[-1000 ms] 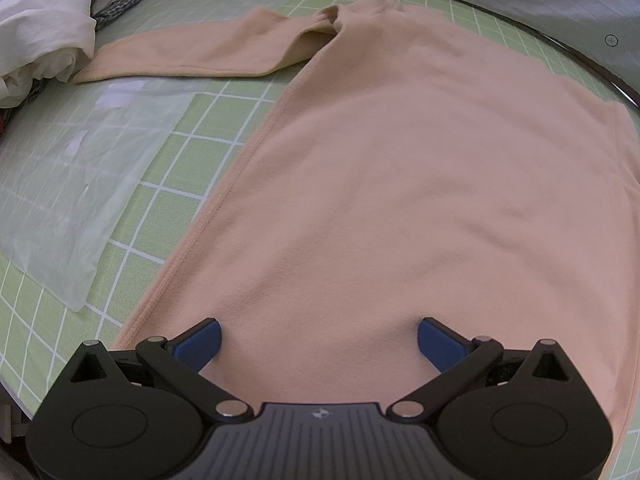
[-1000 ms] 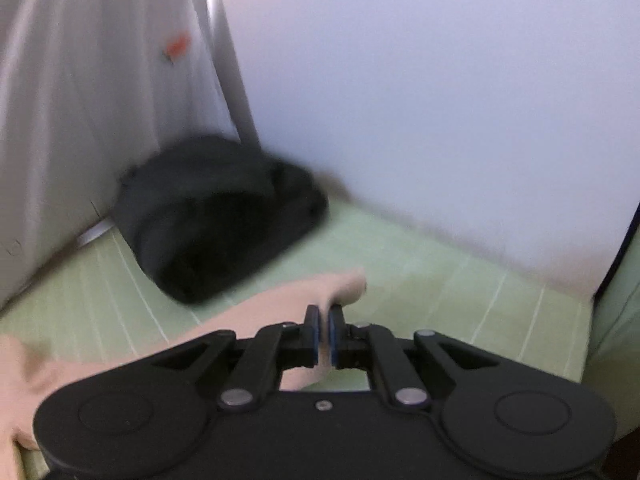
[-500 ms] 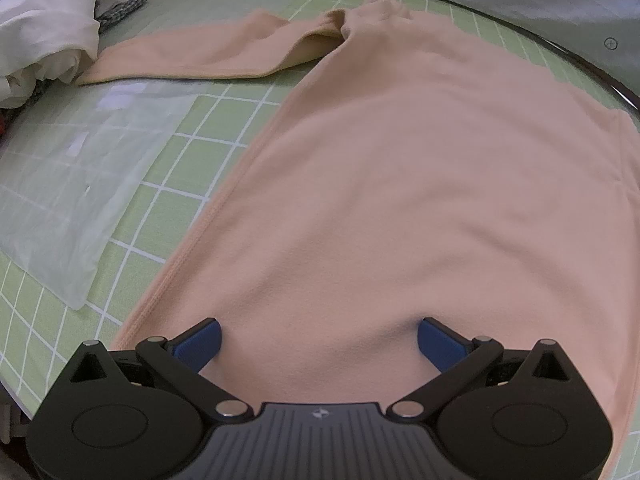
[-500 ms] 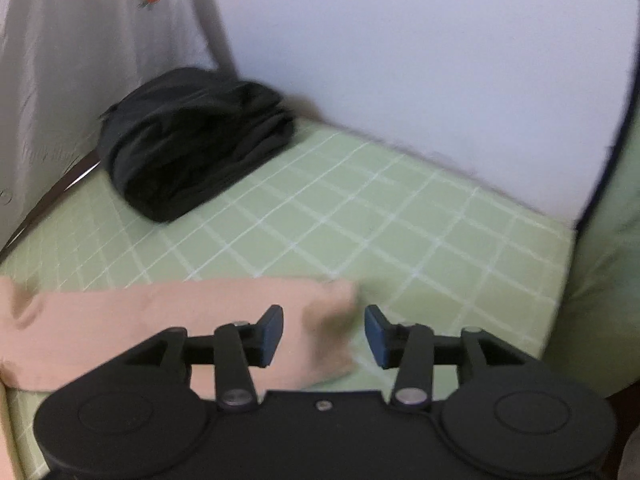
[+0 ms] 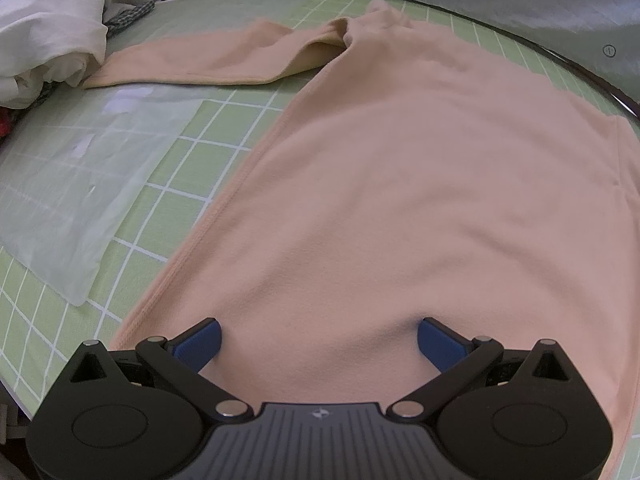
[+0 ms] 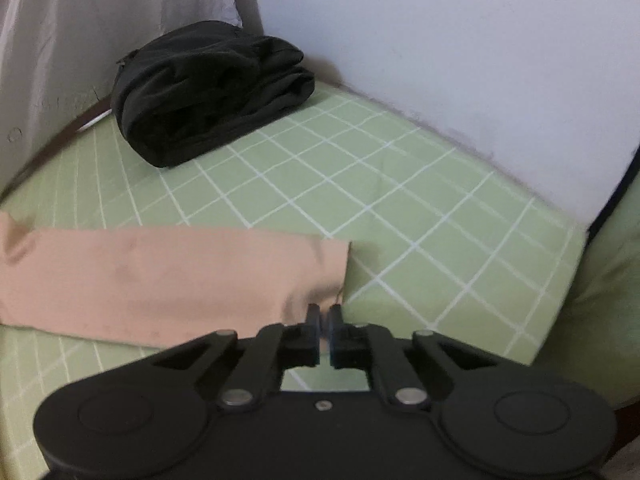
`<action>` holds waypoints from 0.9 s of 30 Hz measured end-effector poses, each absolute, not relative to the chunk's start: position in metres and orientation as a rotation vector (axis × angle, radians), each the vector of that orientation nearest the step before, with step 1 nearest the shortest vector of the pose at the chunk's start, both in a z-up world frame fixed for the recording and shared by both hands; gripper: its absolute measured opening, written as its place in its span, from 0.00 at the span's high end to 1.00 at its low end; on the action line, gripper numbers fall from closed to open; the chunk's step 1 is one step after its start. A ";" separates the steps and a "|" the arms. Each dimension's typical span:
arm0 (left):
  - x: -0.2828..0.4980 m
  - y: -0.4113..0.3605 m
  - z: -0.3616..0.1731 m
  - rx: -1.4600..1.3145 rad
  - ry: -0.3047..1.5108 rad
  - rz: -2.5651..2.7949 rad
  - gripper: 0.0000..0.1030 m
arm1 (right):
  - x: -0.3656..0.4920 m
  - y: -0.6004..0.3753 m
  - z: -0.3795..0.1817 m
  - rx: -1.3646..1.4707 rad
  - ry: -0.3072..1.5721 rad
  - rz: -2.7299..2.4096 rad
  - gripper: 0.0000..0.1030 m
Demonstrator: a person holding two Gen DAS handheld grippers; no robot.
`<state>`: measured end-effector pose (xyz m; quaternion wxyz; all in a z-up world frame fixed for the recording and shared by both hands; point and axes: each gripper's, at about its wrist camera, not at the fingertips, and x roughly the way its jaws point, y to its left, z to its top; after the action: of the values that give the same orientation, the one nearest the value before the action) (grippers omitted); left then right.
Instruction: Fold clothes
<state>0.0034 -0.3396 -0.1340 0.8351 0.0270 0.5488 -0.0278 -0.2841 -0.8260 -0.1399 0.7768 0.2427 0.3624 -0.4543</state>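
A peach long-sleeved top [image 5: 420, 184] lies flat on the green checked sheet [image 5: 224, 128], one sleeve [image 5: 216, 60] stretched out to the far left. My left gripper [image 5: 318, 342] stands open over the top's near part, its blue pads [image 5: 200, 346] wide apart and resting on the fabric. In the right wrist view the other sleeve [image 6: 160, 276] lies flat across the sheet [image 6: 400, 208]. My right gripper [image 6: 325, 320] is shut on the near corner of that sleeve's cuff, with peach fabric showing between the pads.
A pile of white cloth [image 5: 48, 28] sits at the far left. A translucent plastic sheet [image 5: 68, 184] lies left of the top. A folded black garment [image 6: 208, 88] rests at the back near a white wall [image 6: 460, 52]. The bed's edge [image 6: 560, 280] drops off on the right.
The right gripper opened over the sleeve's cuff, dropped closer to the sheet and shut on the cuff's corner. The left gripper has stayed where it was, open on the top.
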 end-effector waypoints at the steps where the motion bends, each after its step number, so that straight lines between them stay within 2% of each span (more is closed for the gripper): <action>1: 0.003 -0.339 -0.134 0.055 1.158 -0.057 0.00 | -0.284 -0.824 -0.139 0.505 0.794 -0.994 0.98; 5: 0.002 -0.339 -0.134 0.046 1.154 -0.044 0.00 | -0.285 -0.822 -0.143 0.438 0.860 -1.032 1.00; 6: 0.003 -0.339 -0.134 0.045 1.157 -0.043 0.00 | -0.284 -0.819 -0.140 0.419 0.856 -1.034 0.99; 7: 0.004 -0.339 -0.134 0.045 1.163 -0.044 0.00 | -0.284 -0.816 -0.137 0.400 0.852 -1.036 0.94; 9: 0.007 -0.337 -0.132 0.039 1.176 -0.052 0.00 | -0.278 -0.808 -0.129 0.363 0.831 -1.026 0.67; 10: 0.007 -0.335 -0.131 0.026 1.182 -0.065 0.00 | -0.273 -0.803 -0.126 0.340 0.823 -1.022 0.42; 11: 0.006 -0.331 -0.128 0.000 1.185 -0.089 0.00 | -0.267 -0.796 -0.122 0.320 0.807 -1.008 0.36; 12: 0.006 -0.326 -0.124 -0.041 1.183 -0.121 0.00 | -0.259 -0.789 -0.118 0.310 0.798 -0.969 0.36; 13: 0.006 -0.320 -0.119 -0.086 1.176 -0.154 0.00 | -0.250 -0.782 -0.114 0.301 0.788 -0.929 0.32; 14: 0.006 -0.313 -0.113 -0.120 1.164 -0.181 0.00 | -0.240 -0.774 -0.111 0.298 0.774 -0.883 0.18; 16: 0.009 -0.299 -0.100 -0.126 1.128 -0.192 0.00 | -0.219 -0.758 -0.105 0.292 0.744 -0.792 0.00; 23: 0.065 -0.217 -0.077 -0.135 1.012 -0.021 0.01 | -0.119 -0.665 -0.099 0.222 0.759 -0.500 0.00; 27: 0.111 -0.165 -0.085 -0.178 0.994 0.089 0.07 | -0.070 -0.612 -0.114 0.161 0.828 -0.362 0.00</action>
<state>0.1110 -0.1647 -0.0849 0.8742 -0.0851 0.4762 0.0424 -0.0701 -0.6118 -0.1144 0.8965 0.0778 0.3995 -0.1749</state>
